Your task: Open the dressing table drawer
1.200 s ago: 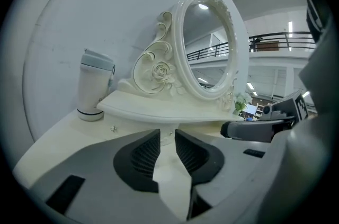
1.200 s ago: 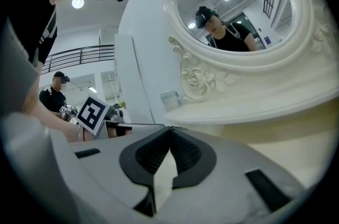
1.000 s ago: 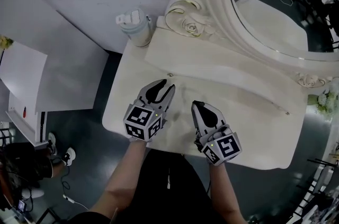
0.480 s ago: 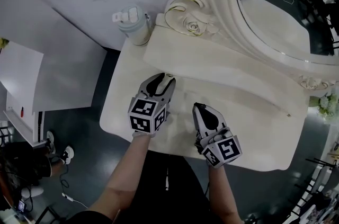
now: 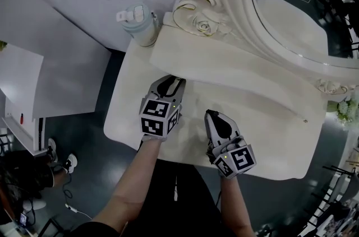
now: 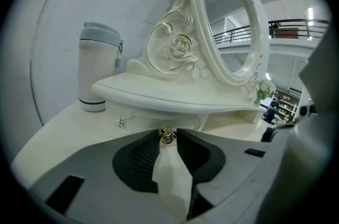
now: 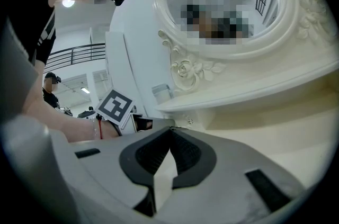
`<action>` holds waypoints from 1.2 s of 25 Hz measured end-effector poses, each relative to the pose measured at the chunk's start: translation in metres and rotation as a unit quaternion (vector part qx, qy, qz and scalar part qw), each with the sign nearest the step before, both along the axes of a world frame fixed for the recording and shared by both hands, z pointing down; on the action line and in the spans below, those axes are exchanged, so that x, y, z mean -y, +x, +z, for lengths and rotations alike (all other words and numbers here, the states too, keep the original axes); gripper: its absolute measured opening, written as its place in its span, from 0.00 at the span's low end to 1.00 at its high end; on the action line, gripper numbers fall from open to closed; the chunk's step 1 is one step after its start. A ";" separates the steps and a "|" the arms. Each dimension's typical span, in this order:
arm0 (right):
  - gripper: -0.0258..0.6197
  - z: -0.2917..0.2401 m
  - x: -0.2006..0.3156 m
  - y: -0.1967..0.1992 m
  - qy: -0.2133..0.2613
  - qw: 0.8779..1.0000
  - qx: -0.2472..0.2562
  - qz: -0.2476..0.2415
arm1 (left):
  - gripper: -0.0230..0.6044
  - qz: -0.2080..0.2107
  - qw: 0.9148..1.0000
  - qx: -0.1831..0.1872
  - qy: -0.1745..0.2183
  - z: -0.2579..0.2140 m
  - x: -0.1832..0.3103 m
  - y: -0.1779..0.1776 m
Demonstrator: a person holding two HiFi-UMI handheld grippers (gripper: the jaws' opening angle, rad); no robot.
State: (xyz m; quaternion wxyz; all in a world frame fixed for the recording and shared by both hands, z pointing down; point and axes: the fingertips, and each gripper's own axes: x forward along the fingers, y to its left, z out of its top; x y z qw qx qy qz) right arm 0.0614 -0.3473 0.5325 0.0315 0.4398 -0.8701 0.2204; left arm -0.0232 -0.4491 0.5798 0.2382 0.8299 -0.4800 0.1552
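Note:
On the cream dressing table (image 5: 269, 135), the drawer front (image 6: 145, 116) sits under a raised shelf (image 5: 235, 70). It carries a small gold knob (image 6: 168, 135). My left gripper (image 5: 175, 80) reaches up to that front. In the left gripper view the left gripper (image 6: 168, 132) has its two tips flanking the knob with a narrow gap. Its jaws have just been closing, and I see no pad pressing on the knob. My right gripper (image 5: 212, 114) rests over the tabletop to the right, fingers together and empty. The right gripper view shows the right gripper (image 7: 170, 130) with its tips touching.
A pale lidded tumbler (image 5: 139, 22) stands at the table's back left corner. An oval mirror (image 5: 291, 0) with a carved rose frame rises behind the shelf. A second small knob (image 6: 119, 122) sits left of the first. Dark floor lies off the table's left and front edges.
My left gripper has moved forward and down to the drawer front, bringing the knob between its tips. The right gripper has stayed in place.

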 end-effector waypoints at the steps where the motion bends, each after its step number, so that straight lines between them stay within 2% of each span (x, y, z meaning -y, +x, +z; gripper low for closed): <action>1: 0.05 0.000 0.000 0.001 0.000 1.000 0.000 0.001 | 0.21 0.000 1.000 0.001 0.000 0.000 0.000 0.000; 30: 0.05 -0.006 -0.022 0.012 0.006 1.000 -0.003 0.001 | 0.20 -0.009 1.000 -0.001 -0.020 0.003 -0.033 -0.006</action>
